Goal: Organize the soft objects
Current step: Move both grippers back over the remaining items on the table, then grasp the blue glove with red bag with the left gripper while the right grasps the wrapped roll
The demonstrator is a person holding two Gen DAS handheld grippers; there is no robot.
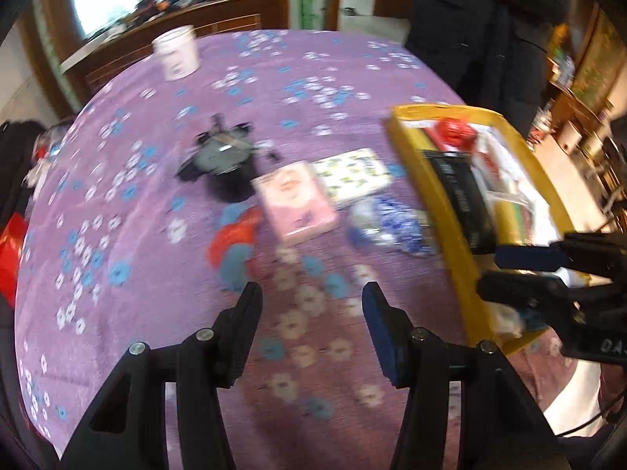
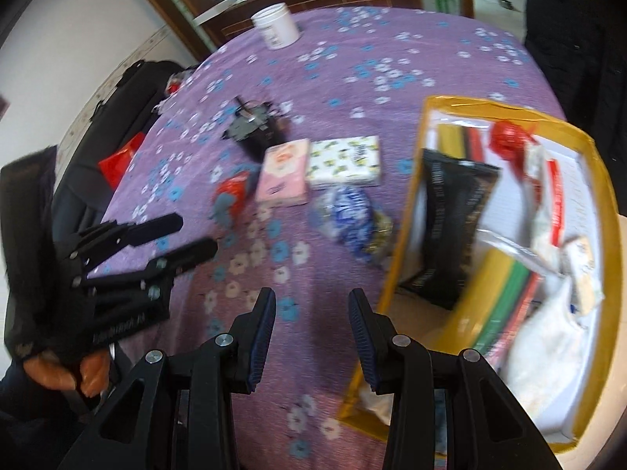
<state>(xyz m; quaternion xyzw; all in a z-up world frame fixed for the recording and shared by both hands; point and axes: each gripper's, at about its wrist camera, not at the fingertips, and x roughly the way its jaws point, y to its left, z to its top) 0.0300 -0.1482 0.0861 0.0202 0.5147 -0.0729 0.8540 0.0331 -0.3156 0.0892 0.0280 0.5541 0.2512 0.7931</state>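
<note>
Both tongs hover apart, empty; next step: clamp the pink pack, move it into the box.

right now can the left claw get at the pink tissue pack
Probably yes: the left claw hangs open and empty above the purple cloth, and nothing lies between it and the pink tissue pack.

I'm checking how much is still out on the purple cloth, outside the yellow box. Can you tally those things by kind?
Tissue packs: 2, a pink pack and a white patterned pack
Crumpled bags or wrappers: 2, a red and blue bag and a blue and white bag
White tub: 1
Dark gadget: 1
Total: 6
</note>
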